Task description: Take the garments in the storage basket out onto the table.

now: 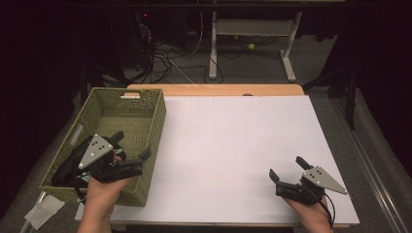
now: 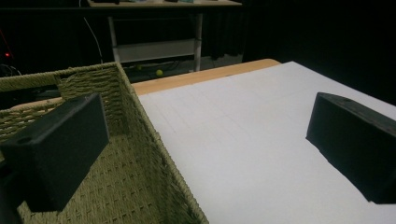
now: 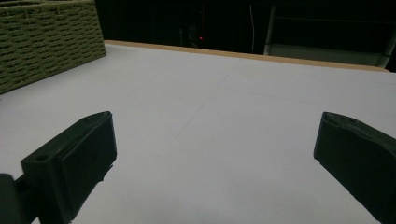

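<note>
A green woven basket (image 1: 92, 114) stands at the table's left side, and I see nothing in the part of it that shows. My left gripper (image 1: 131, 144) hovers over the basket's near right corner, open; its jaws straddle the basket's right wall (image 2: 154, 158), one over the inside, one over the white sheet. My right gripper (image 1: 287, 167) rests low near the front right of the white sheet (image 1: 238, 145), open with nothing between its jaws. In the right gripper view the basket (image 3: 46, 42) shows at the far left.
The white sheet covers a wooden table whose far edge (image 1: 214, 90) shows bare. Beyond it stand a white desk frame (image 1: 252, 43), tangled cables (image 1: 165, 58) and a yellow ball (image 1: 251, 46) on the floor. A paper scrap (image 1: 43, 211) lies below the basket.
</note>
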A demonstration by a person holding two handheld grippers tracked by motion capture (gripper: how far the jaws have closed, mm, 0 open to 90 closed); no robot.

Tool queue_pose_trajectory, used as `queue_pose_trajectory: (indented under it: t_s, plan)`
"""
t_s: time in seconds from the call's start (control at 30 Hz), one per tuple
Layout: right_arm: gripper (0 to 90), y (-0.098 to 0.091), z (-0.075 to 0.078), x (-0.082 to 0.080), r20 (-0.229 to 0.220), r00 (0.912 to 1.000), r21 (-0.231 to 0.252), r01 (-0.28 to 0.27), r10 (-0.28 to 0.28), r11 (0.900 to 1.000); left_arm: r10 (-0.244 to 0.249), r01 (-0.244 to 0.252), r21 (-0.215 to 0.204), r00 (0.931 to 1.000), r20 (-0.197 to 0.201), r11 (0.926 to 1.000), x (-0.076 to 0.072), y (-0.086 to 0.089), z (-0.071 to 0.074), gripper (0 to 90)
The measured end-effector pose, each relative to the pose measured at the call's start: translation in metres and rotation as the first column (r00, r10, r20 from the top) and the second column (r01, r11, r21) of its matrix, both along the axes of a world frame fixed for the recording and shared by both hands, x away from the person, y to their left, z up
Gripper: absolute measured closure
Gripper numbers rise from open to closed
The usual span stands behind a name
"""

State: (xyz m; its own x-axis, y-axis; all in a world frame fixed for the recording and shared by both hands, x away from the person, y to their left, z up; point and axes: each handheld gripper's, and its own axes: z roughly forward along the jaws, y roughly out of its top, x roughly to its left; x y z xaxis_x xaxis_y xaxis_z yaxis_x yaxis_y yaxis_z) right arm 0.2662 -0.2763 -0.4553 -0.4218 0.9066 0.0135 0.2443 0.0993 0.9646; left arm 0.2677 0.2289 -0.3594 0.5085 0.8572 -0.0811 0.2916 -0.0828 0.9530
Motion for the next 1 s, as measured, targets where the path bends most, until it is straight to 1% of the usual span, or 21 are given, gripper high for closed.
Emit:
queue_pose_trajectory:
  t_s: [0.13,0.23,0.33,0.47,0.63,0.7,0.8,0.93,1.0]
  plan:
    - [0.0,-0.001,-0.001,-0.001,0.005,1.0000,-0.003,0.002,-0.002,1.0000,-0.005,0.005,0.001,1.0000,0.007,1.0000,0.001,-0.003,0.002,0.0]
    - [0.0,-0.002,-0.001,-0.001,0.001,1.0000,0.003,0.002,-0.002,1.0000,-0.011,0.011,0.004,0.9999,0.011,0.9999,0.000,-0.003,0.002,0.0]
    - [0.0,-0.001,-0.001,-0.001,0.001,1.0000,0.000,-0.002,0.002,1.0000,-0.018,0.018,-0.003,0.9998,0.006,0.9998,-0.001,-0.002,0.003,0.0]
    - [0.0,0.002,-0.001,-0.001,0.004,0.9999,-0.010,-0.015,0.015,0.9998,-0.008,0.008,0.000,0.9999,0.010,1.0000,-0.003,0.002,0.005,0.0]
    - [0.0,0.002,-0.001,-0.001,0.004,0.9998,-0.018,-0.018,0.018,0.9997,0.009,-0.009,-0.011,0.9999,0.014,0.9999,-0.003,0.014,0.006,0.0]
    - [0.0,0.003,0.000,-0.001,0.008,0.9998,-0.014,-0.019,0.019,0.9997,0.017,-0.017,-0.014,0.9998,0.009,0.9998,-0.003,0.021,0.006,0.0]
    - [0.0,0.004,0.000,-0.001,0.003,0.9997,-0.018,-0.023,0.023,0.9996,0.032,-0.032,-0.026,0.9994,0.011,0.9992,-0.005,0.031,0.006,0.0]
    - [0.0,0.005,0.000,-0.002,0.008,0.9996,-0.025,-0.027,0.027,0.9993,0.054,-0.054,-0.036,0.9985,0.011,0.9979,-0.007,0.045,0.007,0.0]
    - [0.0,0.005,0.000,-0.001,0.009,0.9996,-0.028,-0.026,0.027,0.9993,0.058,-0.058,-0.035,0.9983,0.008,0.9977,-0.008,0.053,0.007,0.0]
